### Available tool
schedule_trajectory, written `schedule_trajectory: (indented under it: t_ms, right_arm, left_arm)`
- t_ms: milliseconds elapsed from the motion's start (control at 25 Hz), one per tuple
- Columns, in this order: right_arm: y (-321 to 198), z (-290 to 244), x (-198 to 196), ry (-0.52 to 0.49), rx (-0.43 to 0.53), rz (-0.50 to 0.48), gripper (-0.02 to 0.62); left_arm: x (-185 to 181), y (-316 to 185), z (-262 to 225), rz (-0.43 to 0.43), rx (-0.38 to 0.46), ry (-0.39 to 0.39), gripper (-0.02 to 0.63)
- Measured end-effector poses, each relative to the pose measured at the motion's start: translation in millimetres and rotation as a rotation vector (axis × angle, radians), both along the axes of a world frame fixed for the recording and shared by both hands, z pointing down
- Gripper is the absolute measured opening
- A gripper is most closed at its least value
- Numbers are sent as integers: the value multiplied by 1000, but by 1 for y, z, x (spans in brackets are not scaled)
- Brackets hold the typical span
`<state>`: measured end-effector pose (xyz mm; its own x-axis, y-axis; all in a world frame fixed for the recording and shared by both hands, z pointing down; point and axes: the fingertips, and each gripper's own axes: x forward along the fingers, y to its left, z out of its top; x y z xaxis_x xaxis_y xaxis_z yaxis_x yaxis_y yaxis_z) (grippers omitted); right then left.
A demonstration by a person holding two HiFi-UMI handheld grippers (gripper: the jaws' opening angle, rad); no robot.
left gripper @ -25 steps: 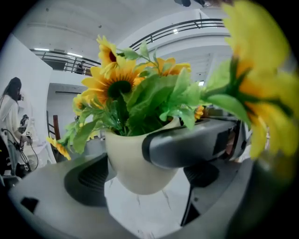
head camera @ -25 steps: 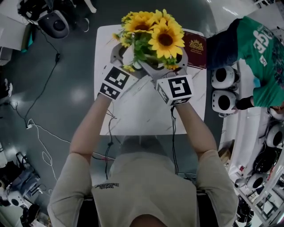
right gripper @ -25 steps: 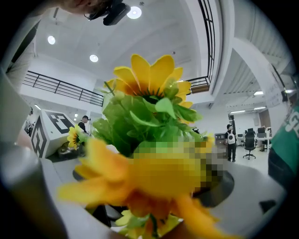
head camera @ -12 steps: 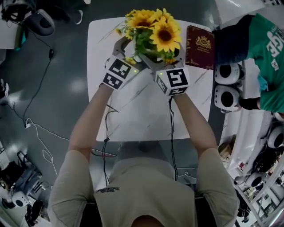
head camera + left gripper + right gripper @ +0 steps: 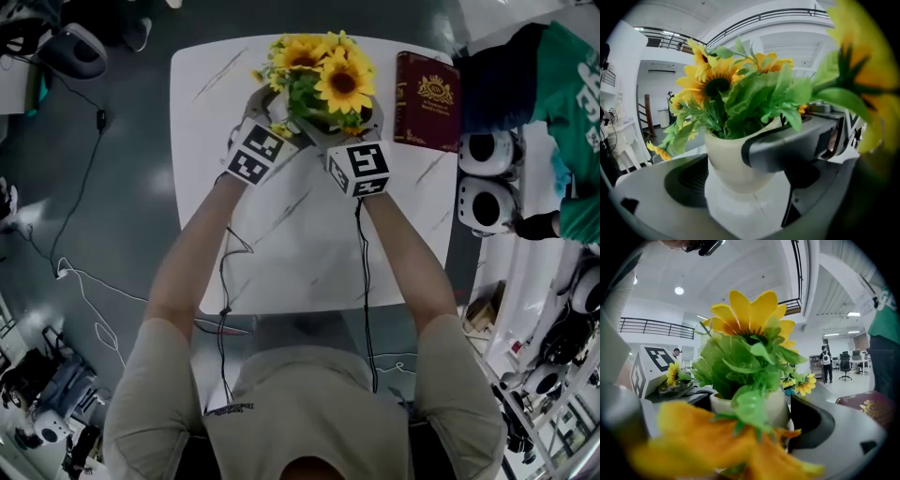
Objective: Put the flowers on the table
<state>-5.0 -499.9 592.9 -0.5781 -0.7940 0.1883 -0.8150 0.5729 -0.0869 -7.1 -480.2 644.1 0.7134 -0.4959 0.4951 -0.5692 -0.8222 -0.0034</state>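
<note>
We have the flowers (image 5: 323, 75), sunflowers in a cream pot (image 5: 733, 161), at the 12 o'clock end of the white veined counter (image 5: 300, 244). The left hand-held gripper (image 5: 274, 117) reaches the pot from 7 o'clock and the right hand-held gripper (image 5: 349, 127) from 5 o'clock. Each has its jaws closed against the pot's sides, and the pot fills the gap in both gripper views. The two inner jaws crowd together at the pot's 6 o'clock side. We cannot tell whether the pot's base touches the counter.

From above, the blooms reach as far as the counter's 12 o'clock edge, so we have little margin that way. At 3 o'clock from the flowers a dark red book (image 5: 427, 89) lies flat near the right hand-held gripper, with only a narrow strip of bare counter between them. Its outer side runs along the counter's 3 o'clock edge. Beyond that edge sit two white rounded devices (image 5: 483, 178) and a person in a green top (image 5: 562, 103).

Toward 9 o'clock the counter is bare out to its edge. Toward 6 o'clock a wide bare stretch runs under our forearms to the near edge. Past the 9 o'clock edge, cables (image 5: 75, 272) trail on the dark floor (image 5: 122, 216).
</note>
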Motion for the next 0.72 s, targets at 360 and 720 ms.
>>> schedule_trajectory:
  t_ms: [360,720]
  right_arm:
    - [-8,36,4,19,-34,-9,528]
    - [-8,54,9,-15,-108,14,528]
  left_arm:
    - [3,-5,39,7,-50,-93,476]
    - [4,-7,50,7,-24,-142,476]
